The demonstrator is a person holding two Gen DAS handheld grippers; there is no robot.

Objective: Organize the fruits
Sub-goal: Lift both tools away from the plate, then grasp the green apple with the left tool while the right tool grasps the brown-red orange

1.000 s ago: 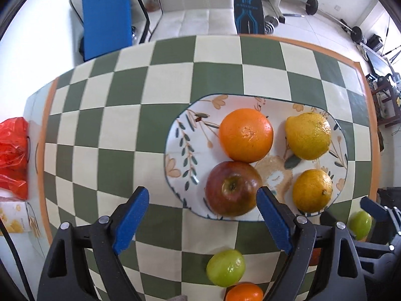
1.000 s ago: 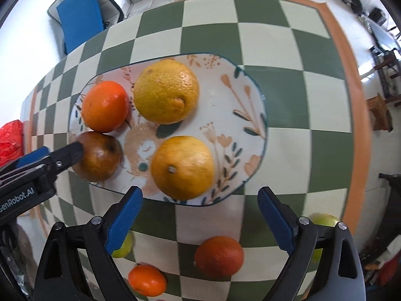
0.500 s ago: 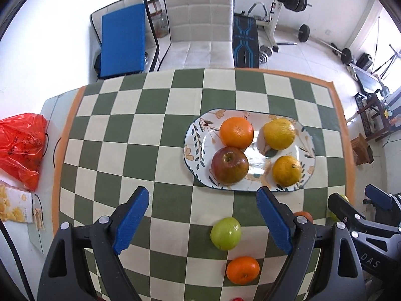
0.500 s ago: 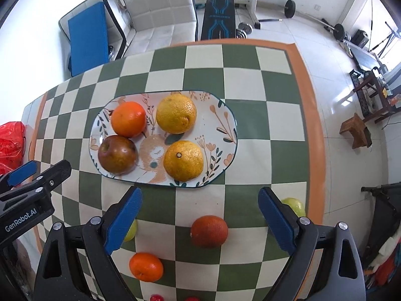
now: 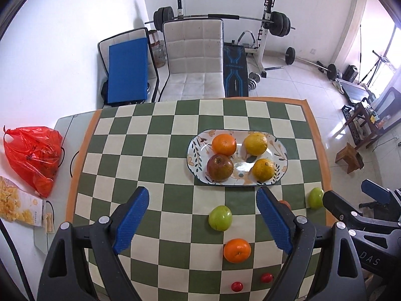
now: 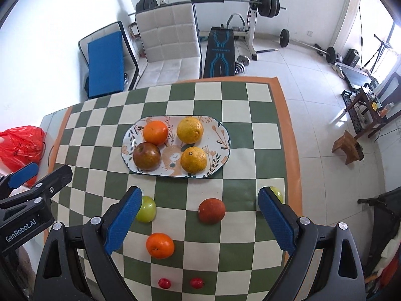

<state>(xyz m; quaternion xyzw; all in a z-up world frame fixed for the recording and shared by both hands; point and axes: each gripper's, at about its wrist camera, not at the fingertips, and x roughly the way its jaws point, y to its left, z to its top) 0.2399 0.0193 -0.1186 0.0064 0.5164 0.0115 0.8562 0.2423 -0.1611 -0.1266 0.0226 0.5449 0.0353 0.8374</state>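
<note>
An oval flowered plate (image 5: 279, 148) (image 6: 220, 140) on the checkered table holds an orange (image 5: 223, 144), a dark red apple (image 5: 220, 167) and two yellow citrus fruits (image 5: 255, 144) (image 5: 263, 169). Loose on the cloth nearer to me lie a green apple (image 5: 220, 217) (image 6: 146, 208), an orange (image 5: 236, 250) (image 6: 160, 245), a dark red-orange fruit (image 6: 211, 210), a second green apple (image 5: 315, 198) (image 6: 277, 194) and two small red fruits (image 6: 164, 283) (image 6: 196, 282). My left gripper (image 5: 203, 219) and right gripper (image 6: 198, 222) hang high above the table, both open and empty.
A red plastic bag (image 5: 32, 155) and a snack packet (image 5: 17, 205) lie off the table's left end. A padded chair (image 5: 193, 62), a blue mat (image 5: 126, 70) and a weight rack (image 5: 265, 27) stand behind the table. A wooden stool (image 5: 349, 156) is on the floor at right.
Both grippers have risen and drawn back from the plate, so the whole table and the room behind it show now. Both stayed open. No fruit moved.
</note>
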